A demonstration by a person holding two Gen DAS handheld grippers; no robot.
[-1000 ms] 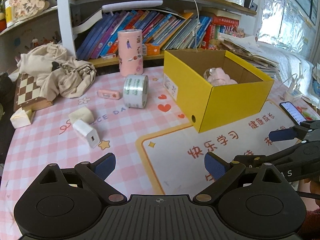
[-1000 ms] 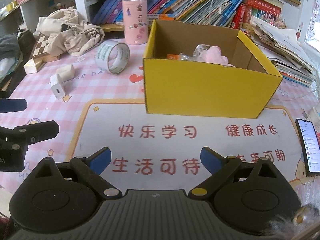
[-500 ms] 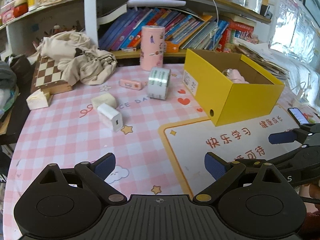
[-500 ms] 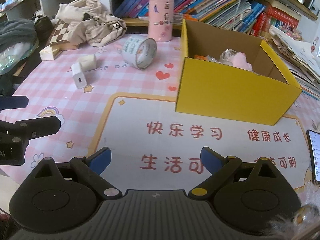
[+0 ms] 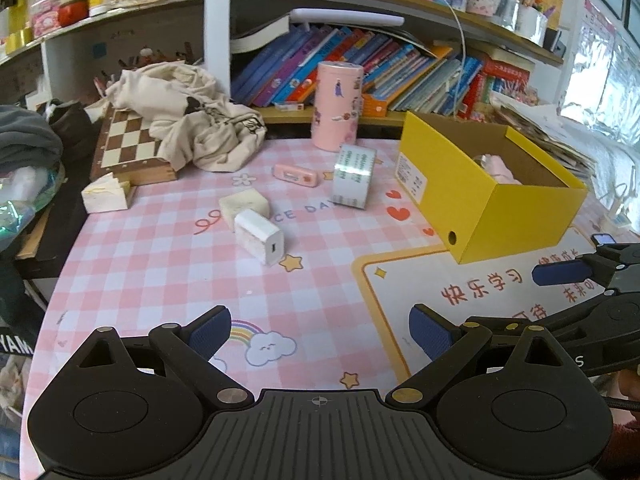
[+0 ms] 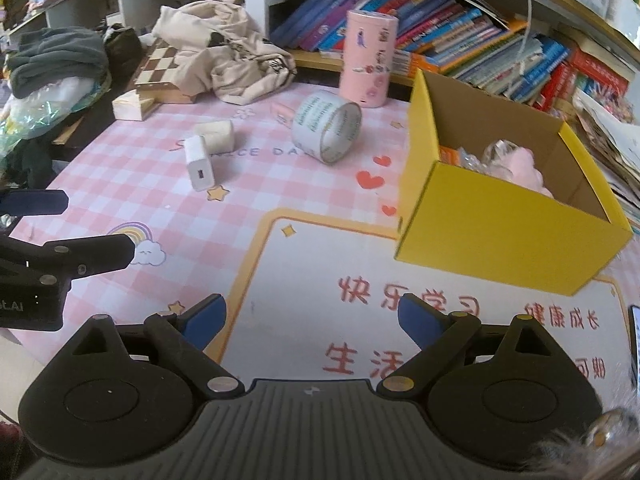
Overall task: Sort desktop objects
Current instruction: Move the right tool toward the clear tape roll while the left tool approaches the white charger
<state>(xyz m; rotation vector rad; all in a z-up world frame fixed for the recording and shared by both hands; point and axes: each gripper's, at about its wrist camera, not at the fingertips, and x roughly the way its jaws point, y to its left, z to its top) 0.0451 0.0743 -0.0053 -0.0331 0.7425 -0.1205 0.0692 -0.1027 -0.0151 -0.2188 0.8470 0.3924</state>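
Note:
On the pink checked mat lie a white charger (image 5: 260, 236) (image 6: 199, 168), a cream eraser block (image 5: 244, 205) (image 6: 218, 135), a small pink case (image 5: 296, 175) and a roll of tape (image 5: 354, 176) (image 6: 326, 128) standing on edge. A yellow box (image 5: 486, 208) (image 6: 496, 224) to the right holds a pink soft item (image 6: 520, 166) and other bits. My left gripper (image 5: 320, 332) is open and empty, well short of the charger. My right gripper (image 6: 312, 318) is open and empty over the white mat panel, in front of the box.
A pink cylinder tin (image 5: 338, 106) (image 6: 368, 58) stands behind the tape. A chessboard (image 5: 128, 148) under a beige cloth (image 5: 192, 120) and a small white carton (image 5: 106, 198) sit at the back left. Bookshelves line the back. A phone (image 6: 635, 344) lies at the right edge.
Both grippers have pulled back and swung left, so the charger, eraser and tape now sit nearer the centre of each view. Both stay open; nothing on the mat moved.

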